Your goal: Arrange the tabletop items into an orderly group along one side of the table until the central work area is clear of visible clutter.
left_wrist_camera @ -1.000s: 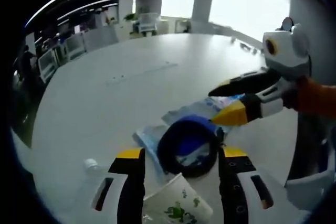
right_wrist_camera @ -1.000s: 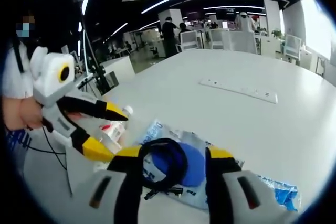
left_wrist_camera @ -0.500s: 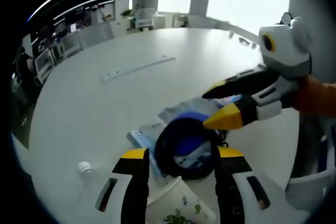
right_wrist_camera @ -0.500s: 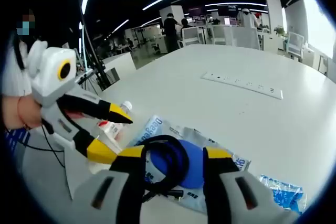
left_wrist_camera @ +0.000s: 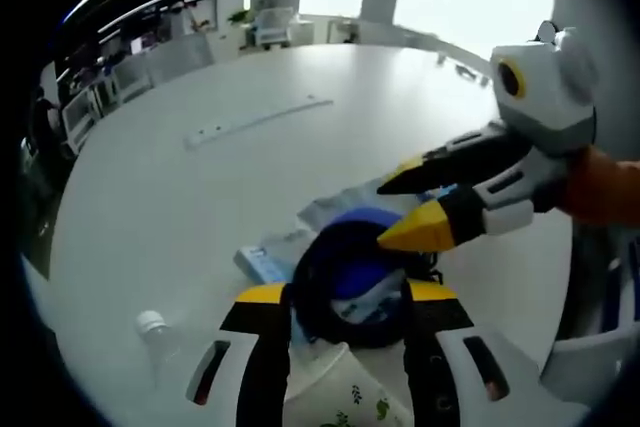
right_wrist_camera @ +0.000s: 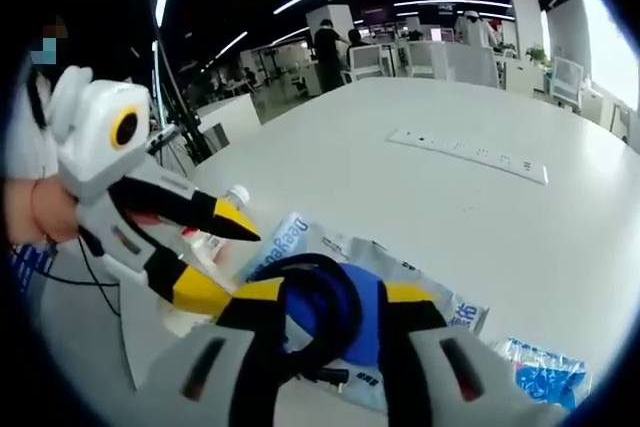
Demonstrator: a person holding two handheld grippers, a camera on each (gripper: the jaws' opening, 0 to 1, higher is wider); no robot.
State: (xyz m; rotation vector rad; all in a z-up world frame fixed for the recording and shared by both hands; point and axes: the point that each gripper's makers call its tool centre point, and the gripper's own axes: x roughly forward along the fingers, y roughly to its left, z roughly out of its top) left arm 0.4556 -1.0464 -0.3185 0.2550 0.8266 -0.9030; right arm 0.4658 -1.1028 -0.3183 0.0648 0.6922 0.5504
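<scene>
A black cable coil [left_wrist_camera: 345,272] lies on a blue round item over a silvery plastic packet [right_wrist_camera: 420,272] on the white table [left_wrist_camera: 200,197]. My left gripper [left_wrist_camera: 346,294] is open, its yellow-tipped jaws standing on either side of the coil's near edge. A paper cup [left_wrist_camera: 340,397] with a green print sits just below those jaws. My right gripper [left_wrist_camera: 388,214] comes in from the right, open, tips over the coil. In the right gripper view the coil [right_wrist_camera: 320,292] sits between my open right gripper [right_wrist_camera: 332,294], and the left gripper [right_wrist_camera: 232,262] reaches in from the left.
A small plastic bottle [right_wrist_camera: 212,239] lies by the left gripper, its cap end [left_wrist_camera: 150,325] near the table's edge. A blue packet [right_wrist_camera: 545,367] lies to the right. A white power strip [right_wrist_camera: 470,155] lies farther out. Chairs, desks and people stand beyond the table.
Both views have drawn a little closer to the coil. In the left gripper view the right gripper's tips have slid leftward over the coil. Nothing has been taken hold of.
</scene>
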